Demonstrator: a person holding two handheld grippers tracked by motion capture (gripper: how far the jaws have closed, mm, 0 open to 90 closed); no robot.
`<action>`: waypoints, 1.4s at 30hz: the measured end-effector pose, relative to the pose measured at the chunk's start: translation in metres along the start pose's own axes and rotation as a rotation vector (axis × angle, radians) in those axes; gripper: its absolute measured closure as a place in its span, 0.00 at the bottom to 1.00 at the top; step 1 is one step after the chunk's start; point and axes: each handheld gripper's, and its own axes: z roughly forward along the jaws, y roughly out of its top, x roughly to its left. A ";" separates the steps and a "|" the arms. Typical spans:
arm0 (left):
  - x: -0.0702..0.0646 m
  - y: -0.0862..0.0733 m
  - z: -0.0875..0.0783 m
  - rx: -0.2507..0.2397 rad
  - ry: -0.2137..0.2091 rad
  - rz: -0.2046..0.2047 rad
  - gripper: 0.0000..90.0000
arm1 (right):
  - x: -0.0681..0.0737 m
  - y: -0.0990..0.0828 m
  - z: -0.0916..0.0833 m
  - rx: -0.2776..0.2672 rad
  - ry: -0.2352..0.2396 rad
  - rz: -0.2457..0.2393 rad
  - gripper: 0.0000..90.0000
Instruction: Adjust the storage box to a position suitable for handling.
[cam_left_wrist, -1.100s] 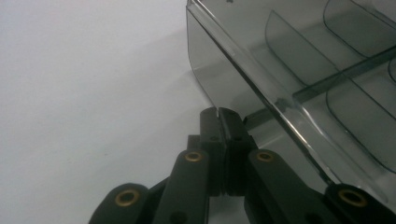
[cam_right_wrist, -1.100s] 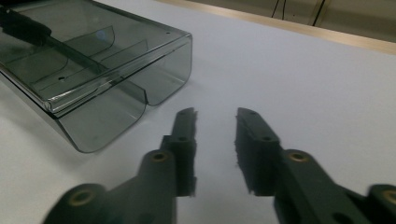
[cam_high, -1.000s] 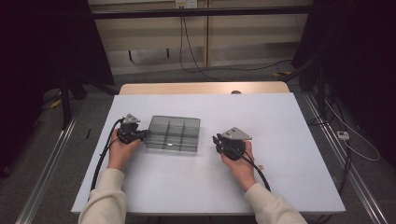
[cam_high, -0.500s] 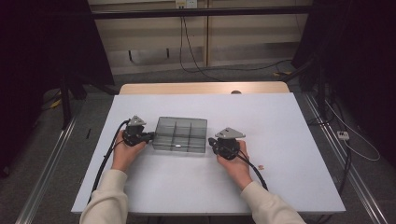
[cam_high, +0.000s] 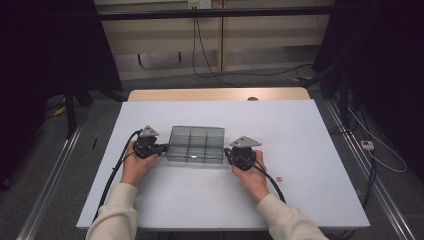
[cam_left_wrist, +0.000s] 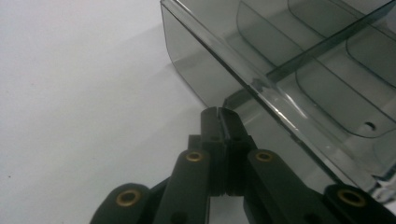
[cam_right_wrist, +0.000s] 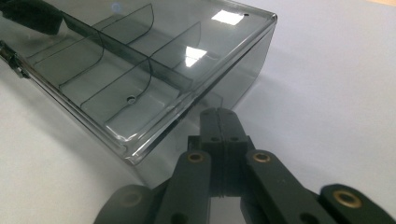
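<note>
Smoky-grey clear plastic compartment box (cam_high: 195, 145), lid shut, curved dividers inside, flat on white table (cam_high: 310, 150), near its middle.

High view: left gripper (cam_high: 162, 148) at box's left end, right gripper (cam_high: 227, 154) at box's right end, small tan speck (cam_high: 280, 178) right of box. Left gripper view: jaws clenched together, empty, tips (cam_left_wrist: 219, 112) against box's side wall. Right gripper view: jaws clenched, empty, tips (cam_right_wrist: 219, 112) at box's corner edge.

Both hands low on table, forearms in cream sleeves (cam_high: 112, 215), grippers pointing inward at box.
</note>
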 end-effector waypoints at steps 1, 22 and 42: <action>0.000 0.000 -0.001 0.004 -0.003 -0.003 1.00 | 0.000 0.000 0.000 0.000 0.000 0.000 1.00; -0.014 -0.009 -0.007 -0.002 -0.025 -0.030 1.00 | 0.000 -0.002 -0.003 0.006 -0.031 0.006 1.00; -0.038 -0.014 -0.010 -0.004 -0.013 -0.037 1.00 | 0.002 -0.014 -0.021 0.023 -0.035 0.005 1.00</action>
